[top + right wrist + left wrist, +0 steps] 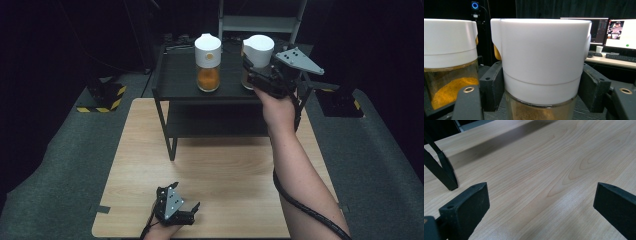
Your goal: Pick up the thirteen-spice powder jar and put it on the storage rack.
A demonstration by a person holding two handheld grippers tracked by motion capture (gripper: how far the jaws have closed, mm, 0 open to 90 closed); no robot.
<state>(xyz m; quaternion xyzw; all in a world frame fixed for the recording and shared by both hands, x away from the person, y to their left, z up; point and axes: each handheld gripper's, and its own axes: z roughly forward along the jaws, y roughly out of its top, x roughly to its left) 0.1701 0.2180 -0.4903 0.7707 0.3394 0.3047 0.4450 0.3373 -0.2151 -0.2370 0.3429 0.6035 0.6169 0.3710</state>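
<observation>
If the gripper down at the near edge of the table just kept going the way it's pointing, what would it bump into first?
Probably the wooden table itself: the left gripper, jaws open and empty, points low across the bare top. If it skimmed above the surface, the black shelf leg stands off to one side, likely just out of its line.

Your tongs: both black, left tongs [192,212] and right tongs [248,70], each topped by grey three-cornered plate with screws; black cable trails; bare forearms.

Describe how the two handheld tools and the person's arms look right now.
Both are black two-jaw tools. The right tool carries a grey three-cornered plate with dark dots, and a black cable trails along the bare, sleeveless forearm. The left tool bears a smaller grey plate; its black pads are flat, blocky and matte.
</observation>
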